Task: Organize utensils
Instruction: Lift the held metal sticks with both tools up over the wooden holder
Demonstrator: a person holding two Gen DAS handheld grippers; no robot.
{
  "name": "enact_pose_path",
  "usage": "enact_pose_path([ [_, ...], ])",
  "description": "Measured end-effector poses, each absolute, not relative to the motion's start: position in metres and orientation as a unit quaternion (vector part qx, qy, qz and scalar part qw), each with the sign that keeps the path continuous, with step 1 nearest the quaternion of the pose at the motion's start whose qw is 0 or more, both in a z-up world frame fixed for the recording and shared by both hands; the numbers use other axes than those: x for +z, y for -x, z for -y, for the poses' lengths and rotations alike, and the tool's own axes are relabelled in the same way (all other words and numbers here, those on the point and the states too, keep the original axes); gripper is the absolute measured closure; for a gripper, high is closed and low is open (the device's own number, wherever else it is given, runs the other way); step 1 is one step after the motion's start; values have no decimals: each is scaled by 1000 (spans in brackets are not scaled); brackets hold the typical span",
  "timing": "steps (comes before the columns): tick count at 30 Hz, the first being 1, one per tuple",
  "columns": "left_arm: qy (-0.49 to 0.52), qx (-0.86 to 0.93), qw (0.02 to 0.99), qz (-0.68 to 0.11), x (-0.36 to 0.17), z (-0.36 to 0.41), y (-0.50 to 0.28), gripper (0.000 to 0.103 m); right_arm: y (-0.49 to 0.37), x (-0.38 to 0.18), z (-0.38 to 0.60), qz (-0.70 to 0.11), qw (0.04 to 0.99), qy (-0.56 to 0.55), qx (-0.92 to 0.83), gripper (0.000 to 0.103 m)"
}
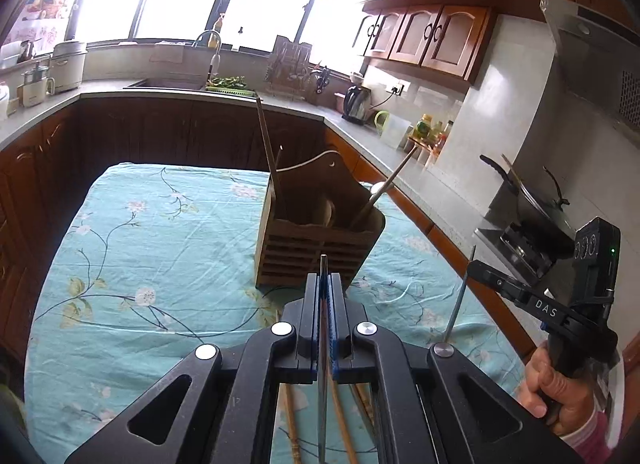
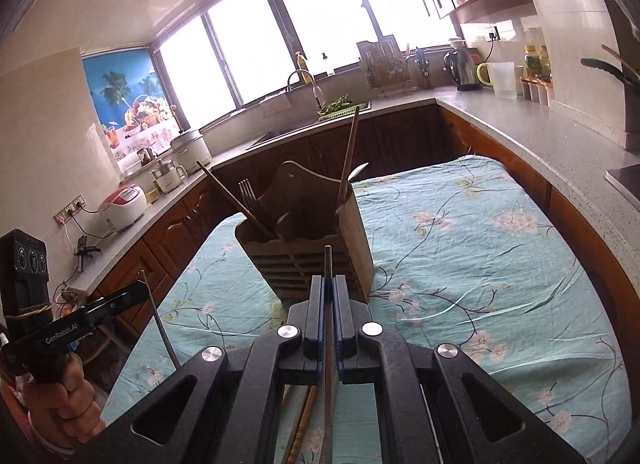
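While both grippers hang over the table, each one pinches a thin metal utensil. Closest in, the left gripper [image 1: 323,284] has its jaws pressed tight on a slim metal utensil [image 1: 323,264] that sticks out past the tips, and I cannot tell if it is a fork, spoon or metal chopstick. The right gripper [image 2: 328,284] does the same with its own metal utensil [image 2: 328,260]. Under both grippers, some bamboo chopsticks [image 1: 290,416] lie loose on the flowery green tablecloth [image 1: 120,264], on the near side of the wooden utensil holder [image 1: 316,236]. A bit farther on stands that holder, with a fork [image 2: 248,194], brown chopsticks [image 2: 234,200] and a spoon [image 2: 354,174] already leaning in its slots. Behind the holder runs the kitchen counter [image 1: 168,93]. I think a utensil could bump the holder's rim and slip out, since each pinch is thin. Two grippers going in together might also knock each other.
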State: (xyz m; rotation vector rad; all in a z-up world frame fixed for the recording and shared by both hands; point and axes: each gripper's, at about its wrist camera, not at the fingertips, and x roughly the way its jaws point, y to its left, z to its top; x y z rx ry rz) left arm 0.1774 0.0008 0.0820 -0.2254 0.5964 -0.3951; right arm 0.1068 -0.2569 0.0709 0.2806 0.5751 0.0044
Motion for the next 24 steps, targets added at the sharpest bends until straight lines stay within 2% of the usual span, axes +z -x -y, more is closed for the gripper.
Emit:
enact_pose_path([
  [13, 97, -196, 939, -266, 98, -23, -143, 103, -100, 94, 243, -252, 960, -125, 17, 100],
  [24, 91, -182, 915, -348, 64, -19, -190, 103, -91, 100, 250, -238, 962, -134, 15, 100],
])
